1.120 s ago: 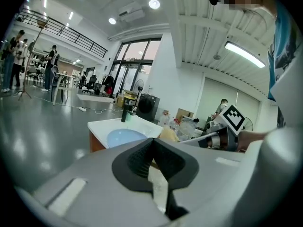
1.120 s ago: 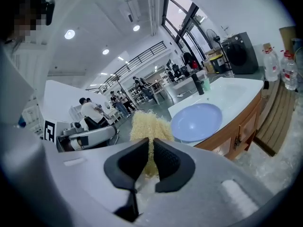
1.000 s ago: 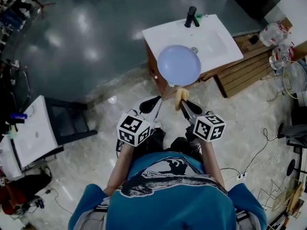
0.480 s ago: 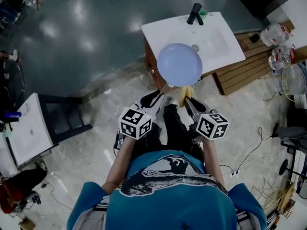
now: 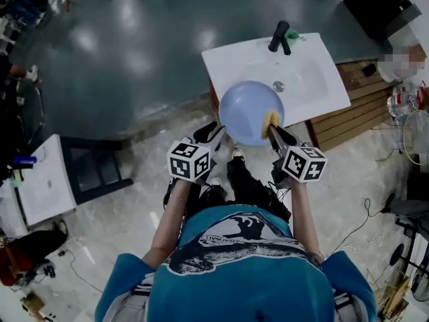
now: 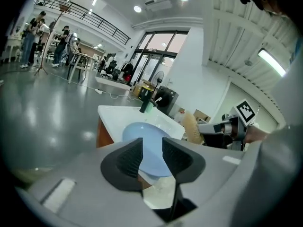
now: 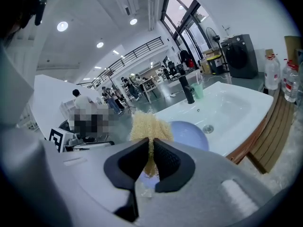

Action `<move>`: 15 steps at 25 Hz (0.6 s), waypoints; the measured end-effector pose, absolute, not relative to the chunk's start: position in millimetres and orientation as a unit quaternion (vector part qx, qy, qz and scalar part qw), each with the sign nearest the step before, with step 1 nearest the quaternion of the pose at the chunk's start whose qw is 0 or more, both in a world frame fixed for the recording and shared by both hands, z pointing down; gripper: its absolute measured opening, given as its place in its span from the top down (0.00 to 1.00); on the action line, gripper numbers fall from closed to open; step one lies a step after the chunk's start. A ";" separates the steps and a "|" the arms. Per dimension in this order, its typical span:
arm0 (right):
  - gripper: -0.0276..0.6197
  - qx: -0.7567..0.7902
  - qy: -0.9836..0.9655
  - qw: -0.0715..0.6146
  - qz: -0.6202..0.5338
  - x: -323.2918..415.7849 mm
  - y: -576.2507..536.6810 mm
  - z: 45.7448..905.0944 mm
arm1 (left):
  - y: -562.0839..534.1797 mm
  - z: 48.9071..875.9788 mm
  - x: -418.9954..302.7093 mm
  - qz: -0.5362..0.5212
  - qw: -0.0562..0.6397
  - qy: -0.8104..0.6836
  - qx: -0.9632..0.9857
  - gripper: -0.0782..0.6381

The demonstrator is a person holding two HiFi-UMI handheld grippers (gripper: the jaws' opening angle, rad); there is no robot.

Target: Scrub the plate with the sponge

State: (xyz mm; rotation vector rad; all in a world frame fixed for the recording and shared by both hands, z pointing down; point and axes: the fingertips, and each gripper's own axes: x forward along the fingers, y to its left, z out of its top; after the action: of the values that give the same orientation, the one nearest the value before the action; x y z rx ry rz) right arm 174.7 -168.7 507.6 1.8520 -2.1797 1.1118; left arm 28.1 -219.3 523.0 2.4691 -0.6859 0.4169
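Clamped in right gripper (image 5: 275, 132): sponge (image 5: 271, 119), against plate's (image 5: 245, 109) right rim. On left gripper (image 5: 216, 131), jaws apart, just opening, plate's near rim between. Below, sink's (image 5: 315, 79) near edge; faucet (image 5: 279, 35) far; open floor (image 5: 134, 59) left; pallet (image 5: 342, 116) right.

Plate (image 5: 247, 109) lies over the sink's (image 5: 315, 72) near edge, sponge (image 5: 271, 120) on its right, tap (image 5: 280, 36) behind

Pale blue plate (image 5: 247, 109) sat at the white sink's (image 5: 315, 79) near edge, right gripper (image 5: 273, 131) held a yellow sponge (image 5: 271, 119) on its right side, black faucet (image 5: 279, 36) stood behind.
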 end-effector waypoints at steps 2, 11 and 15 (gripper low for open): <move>0.91 0.600 -0.710 0.053 0.365 189.4 -182.7 517.2 | -232.8 541.5 35.4 0.173 0.283 -0.272 0.903 0.65; 0.91 0.574 -0.702 0.167 0.387 231.4 -246.6 583.2 | -271.0 614.2 44.4 0.228 0.355 -0.318 0.849 0.60; 0.91 0.554 -0.695 0.242 0.389 233.1 -271.1 606.8 | -274.1 631.9 44.5 0.232 0.392 -0.316 0.833 0.66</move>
State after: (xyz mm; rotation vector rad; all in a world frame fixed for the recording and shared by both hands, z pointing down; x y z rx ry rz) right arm 233.1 -271.1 606.8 1.5154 -1.9000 1.0630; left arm 44.5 -274.1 631.9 2.1147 -0.8019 0.5881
